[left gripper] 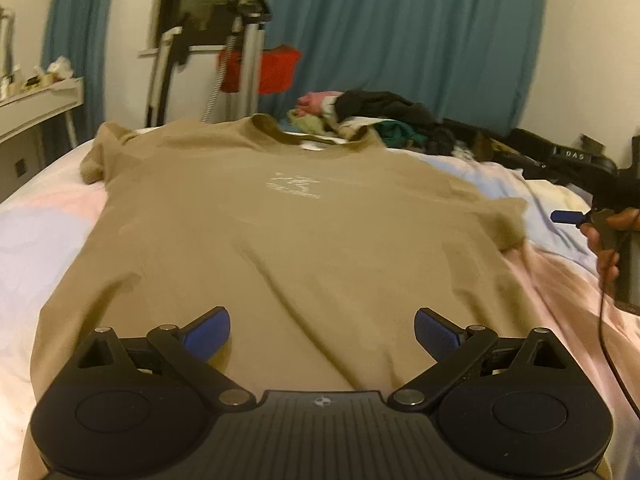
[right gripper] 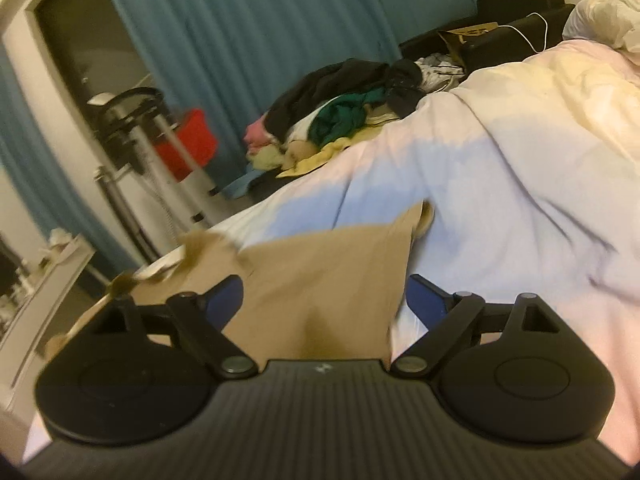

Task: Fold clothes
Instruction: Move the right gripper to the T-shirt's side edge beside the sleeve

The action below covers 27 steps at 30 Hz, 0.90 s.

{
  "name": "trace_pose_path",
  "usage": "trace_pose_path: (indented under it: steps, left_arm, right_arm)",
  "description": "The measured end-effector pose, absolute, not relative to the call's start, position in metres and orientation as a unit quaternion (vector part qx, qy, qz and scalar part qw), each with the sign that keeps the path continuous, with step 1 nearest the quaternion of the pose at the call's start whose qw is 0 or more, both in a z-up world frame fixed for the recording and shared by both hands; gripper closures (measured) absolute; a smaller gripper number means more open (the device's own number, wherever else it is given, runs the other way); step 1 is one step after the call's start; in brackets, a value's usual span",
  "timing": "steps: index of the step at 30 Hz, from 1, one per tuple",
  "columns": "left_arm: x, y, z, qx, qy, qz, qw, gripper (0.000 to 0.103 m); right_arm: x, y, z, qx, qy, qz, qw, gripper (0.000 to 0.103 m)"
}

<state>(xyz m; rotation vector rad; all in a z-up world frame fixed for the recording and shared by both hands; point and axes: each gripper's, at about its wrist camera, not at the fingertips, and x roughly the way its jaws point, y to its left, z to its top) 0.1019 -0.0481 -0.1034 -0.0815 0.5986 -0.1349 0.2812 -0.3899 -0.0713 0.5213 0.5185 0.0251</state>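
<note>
Left wrist view: left gripper [left gripper: 322, 332] sits low over the hem end of the tan T-shirt [left gripper: 280, 232], jaws wide apart, nothing between the blue pads [left gripper: 208, 334]. Pads look clear of the cloth, though contact is hard to judge from this angle. Shirt lies flat, front up, on the pale pink-and-lilac duvet [left gripper: 560, 280]. Long axis runs straight away from the camera: hem nearest, collar [left gripper: 308, 136] farthest, small white chest print between them. One sleeve bunched at far left, the other spread out to the right. Right gripper [left gripper: 568, 216] shows at the right edge, held by a hand [left gripper: 604, 236], off the shirt's side above the duvet.

Right wrist view: right gripper jaws spread wide, empty; a shirt sleeve and edge lie beneath and between them, blurred, not pinched.

Farther back: a mixed pile of clothes [left gripper: 384, 116] beyond the collar, black, green, pink and yellow items. Behind that, teal curtains [left gripper: 400, 40] and a metal stand with a red item [left gripper: 260, 68].
</note>
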Motion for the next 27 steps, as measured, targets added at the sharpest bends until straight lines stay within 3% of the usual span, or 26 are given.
trace_pose_path:
  steps: [6,11,15,27]
  left_arm:
    - [0.072,-0.066,-0.096,-0.04,0.315,-0.13,0.939,0.011]
    - [0.041,-0.093,-0.098,-0.048,0.339,-0.213,0.915,0.024]
    - [0.022,-0.125,-0.105,-0.062,0.363,-0.295,0.882,0.034]
    - [0.0,-0.21,-0.149,0.031,0.381,-0.361,0.85,0.038]
  right_arm:
    - [0.193,-0.356,-0.03,0.2,0.299,0.002,0.933,0.014]
    - [0.121,-0.363,-0.007,0.283,0.249,0.022,0.926,0.014]
    - [0.083,-0.37,-0.002,0.277,0.216,0.006,0.936,0.014]
    - [0.087,-0.394,-0.02,0.321,0.23,0.0,0.919,0.013]
